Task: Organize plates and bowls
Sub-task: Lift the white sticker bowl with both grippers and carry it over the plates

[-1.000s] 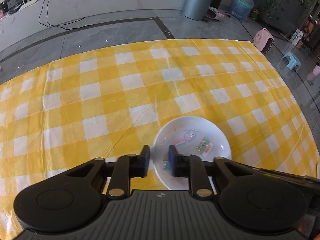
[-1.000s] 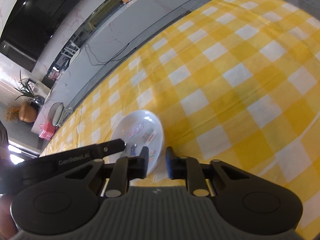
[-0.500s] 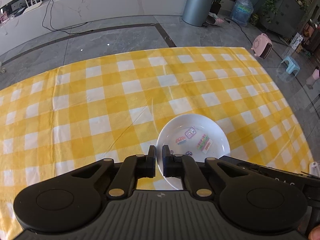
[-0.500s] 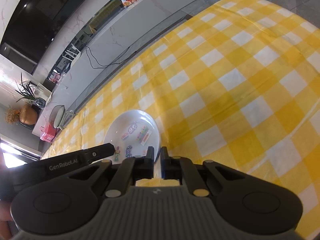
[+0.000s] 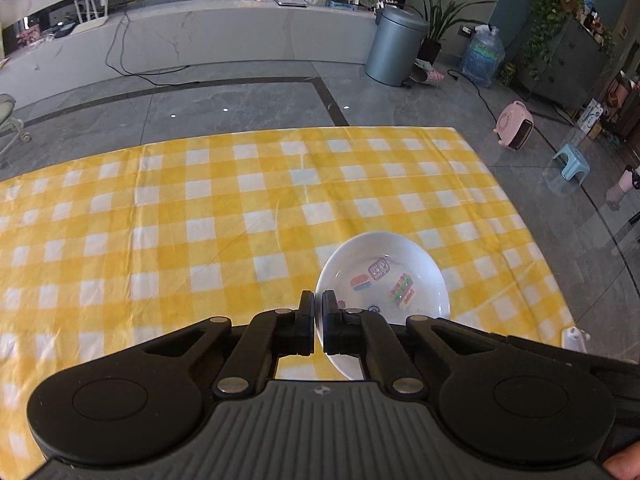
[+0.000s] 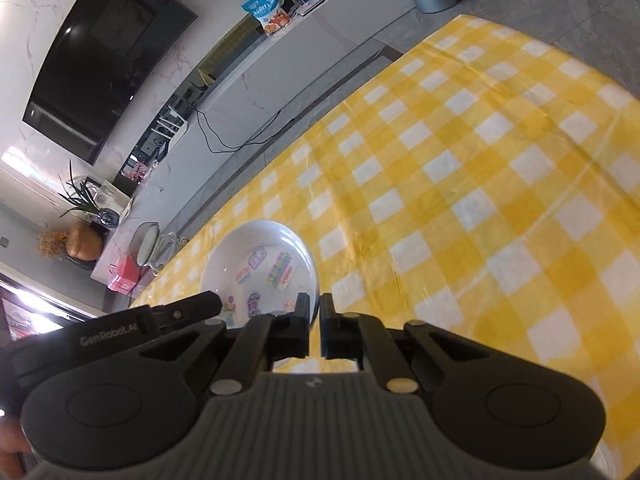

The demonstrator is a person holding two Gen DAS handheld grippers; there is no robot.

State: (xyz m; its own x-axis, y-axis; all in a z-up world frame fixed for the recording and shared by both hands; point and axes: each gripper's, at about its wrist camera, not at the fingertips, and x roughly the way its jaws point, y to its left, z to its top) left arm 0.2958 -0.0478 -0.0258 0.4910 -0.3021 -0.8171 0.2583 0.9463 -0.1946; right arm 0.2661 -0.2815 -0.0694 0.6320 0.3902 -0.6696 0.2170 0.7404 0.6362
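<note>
A white bowl (image 5: 384, 264) with small colourful pictures printed inside hangs above the yellow checked tablecloth (image 5: 200, 220). My left gripper (image 5: 318, 304) is shut on the bowl's left rim, which runs between its fingertips. In the right wrist view my right gripper (image 6: 315, 306) is shut on the right rim of the same bowl (image 6: 260, 248). The left gripper's black body (image 6: 180, 312) reaches in at that bowl's near left side. The bowl's near edge is hidden behind the gripper bodies in both views.
The tablecloth's far edge (image 5: 304, 132) and right edge (image 5: 532, 240) drop to a grey tiled floor. Beyond stand a grey bin (image 5: 394, 50), a blue water jug (image 5: 482, 58), a pink heater (image 5: 514, 126), a small blue stool (image 5: 572, 160) and a long white counter (image 5: 200, 40).
Both grippers closed their jaws onto the bowl's rim and rose with it. The tablecloth now looks farther off, and more of the room shows.
</note>
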